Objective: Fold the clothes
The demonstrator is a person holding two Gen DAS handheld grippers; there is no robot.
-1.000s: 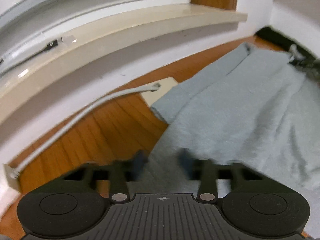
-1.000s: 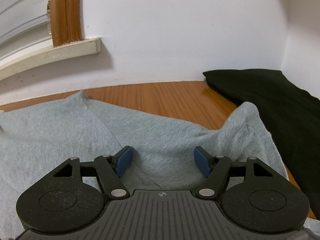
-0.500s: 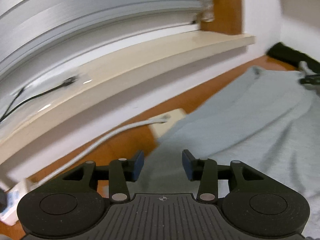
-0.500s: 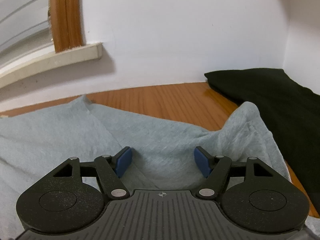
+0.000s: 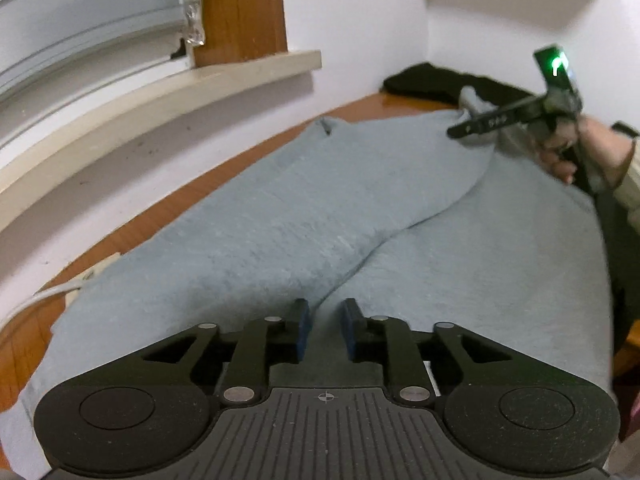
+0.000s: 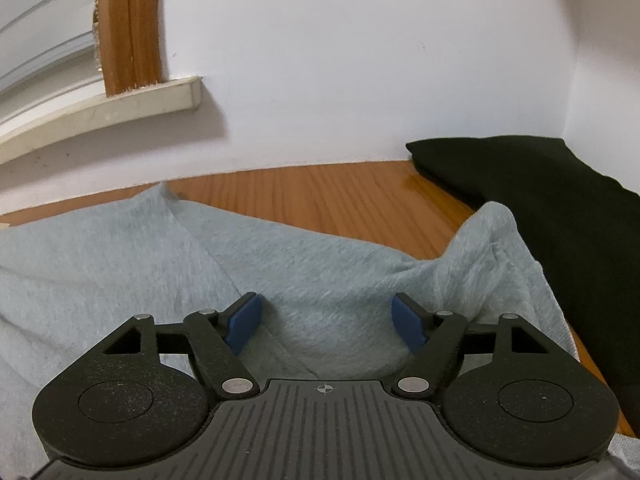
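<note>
Grey knit garment (image 5: 360,216) lies spread over our orange-brown wooden tabletop (image 6: 344,192), beneath both tools.

We hold the left gripper (image 5: 325,330) low over a diagonal fold ridge; its jaws are closing, blue pads narrowly apart, cloth under them, no pinch we can confirm. Our right gripper (image 6: 326,322) stands wide, jaws opening, grey fabric between the pads but not pressed. Folded black cloth (image 6: 560,200) sits at the far right corner, just beside a raised grey flap. Cream window sill (image 5: 160,92) runs along the wall.
</note>
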